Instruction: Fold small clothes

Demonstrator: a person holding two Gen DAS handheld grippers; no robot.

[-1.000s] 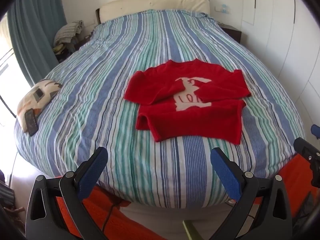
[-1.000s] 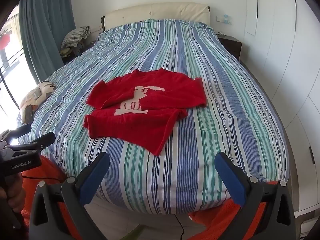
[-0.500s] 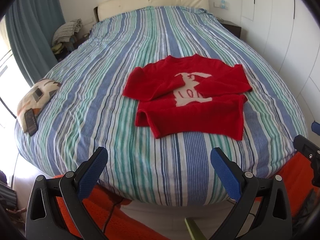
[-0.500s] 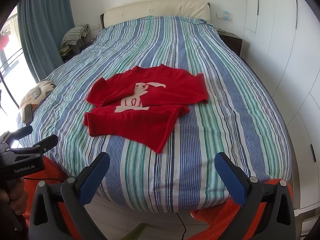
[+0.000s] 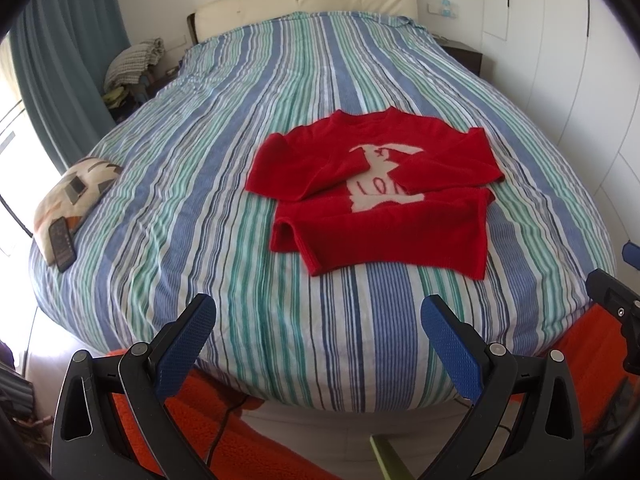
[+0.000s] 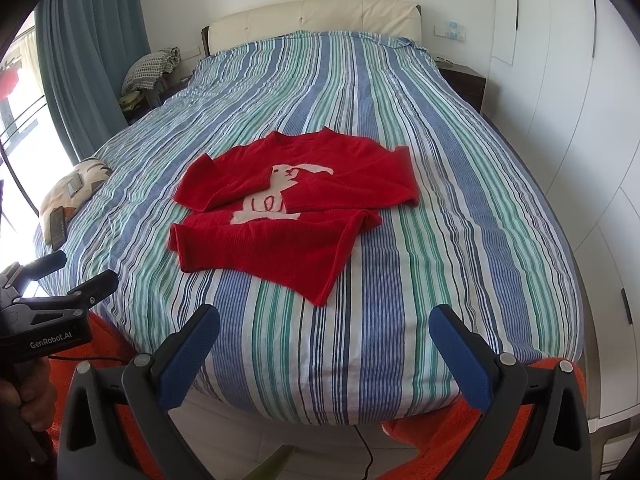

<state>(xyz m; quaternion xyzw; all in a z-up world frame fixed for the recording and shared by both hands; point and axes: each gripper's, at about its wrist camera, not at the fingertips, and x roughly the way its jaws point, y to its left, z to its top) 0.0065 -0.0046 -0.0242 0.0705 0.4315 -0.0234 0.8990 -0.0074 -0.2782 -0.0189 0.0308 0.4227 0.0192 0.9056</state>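
A small red sweater (image 5: 380,192) (image 6: 288,208) with a cream animal figure lies flat on the striped bed (image 5: 224,168) (image 6: 460,184), both sleeves folded in over the chest. My left gripper (image 5: 318,316) stands open in front of the bed's foot edge, well short of the sweater's hem, nothing between its blue pads. My right gripper (image 6: 324,328) is open too, at the foot edge right of the sweater's lower corner. In the right wrist view the left gripper (image 6: 60,276) shows at the left edge, held by a hand (image 6: 24,396).
A patterned cushion (image 5: 72,192) with a dark remote (image 5: 62,244) on it lies at the bed's left edge. Blue curtains (image 6: 88,60) and piled clothes (image 6: 152,66) stand at the left. White wardrobes (image 6: 580,100) line the right. Orange rug (image 5: 248,440) covers the floor below.
Both views have tilted down and drawn back slightly, so the sweater sits a little farther up and away. Both grippers stay open; the sweater has not moved.
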